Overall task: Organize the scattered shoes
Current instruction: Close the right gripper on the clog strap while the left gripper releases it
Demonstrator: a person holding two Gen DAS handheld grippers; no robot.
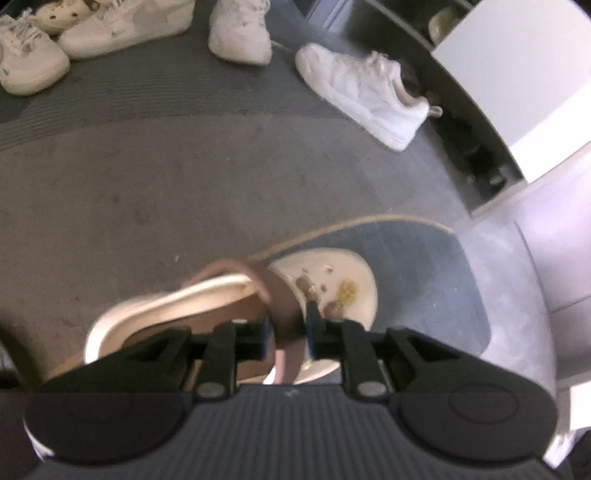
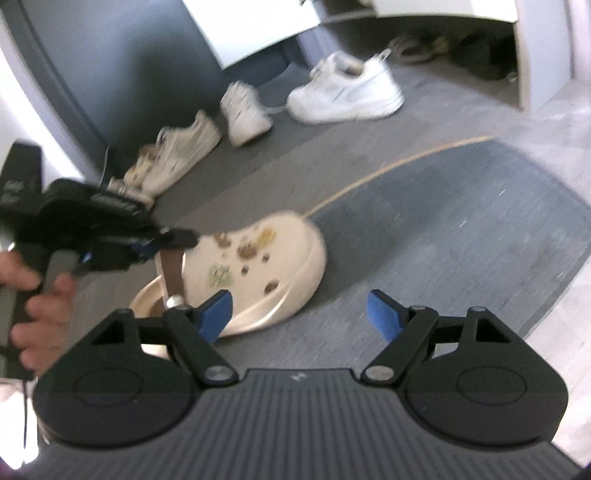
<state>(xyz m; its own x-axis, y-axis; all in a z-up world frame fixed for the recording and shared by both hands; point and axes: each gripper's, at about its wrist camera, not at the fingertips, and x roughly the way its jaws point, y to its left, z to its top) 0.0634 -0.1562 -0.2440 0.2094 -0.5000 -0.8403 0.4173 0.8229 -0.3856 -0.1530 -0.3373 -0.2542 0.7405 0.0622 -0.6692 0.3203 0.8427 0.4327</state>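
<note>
A cream clog with small charms on its toe and a brown heel strap lies low at the edge of a blue-grey mat. My left gripper is shut on that strap, which runs between its blue pads. In the right wrist view the same clog is tilted, with the left gripper pinching its strap from the left, held by a person's hand. My right gripper stands open just in front of the clog, with nothing between its fingers.
Several pale sneakers line the far wall: a white one by the cabinet, another white one, and cream ones. A white shoe cabinet has dark shoes on its low open shelf.
</note>
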